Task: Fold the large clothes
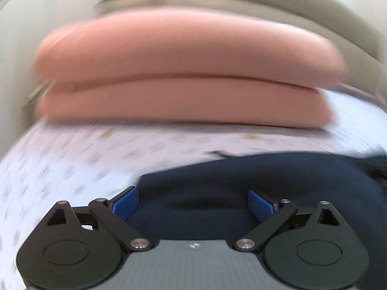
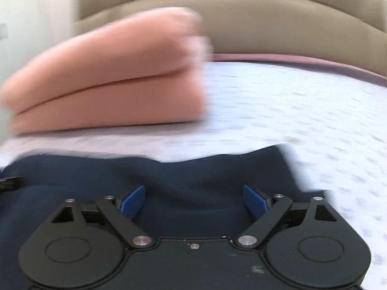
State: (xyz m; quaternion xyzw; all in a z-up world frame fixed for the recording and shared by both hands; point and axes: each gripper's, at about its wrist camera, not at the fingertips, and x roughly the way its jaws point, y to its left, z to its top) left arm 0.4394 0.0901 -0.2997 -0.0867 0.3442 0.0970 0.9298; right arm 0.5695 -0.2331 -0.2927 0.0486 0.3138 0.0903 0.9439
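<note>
Both views are blurred by motion. The left gripper [image 1: 193, 204] has its two blue fingers [image 1: 125, 204] spread wide apart, with nothing pinched between them; it sits low over a dark navy garment [image 1: 278, 181] that lies on a bed [image 1: 72, 159] covered in a pale, small-patterned sheet. The right gripper [image 2: 194, 201] is likewise wide open and holds nothing, its blue fingers [image 2: 255, 201] just above the same navy garment [image 2: 181, 176], whose far edge and right corner show against the sheet [image 2: 290, 111]. Whether either gripper touches the cloth cannot be told. Beyond the garment, two stacked pink pillows [image 1: 186, 72] rest on the bed before a beige padded headboard [image 2: 266, 24].
</note>
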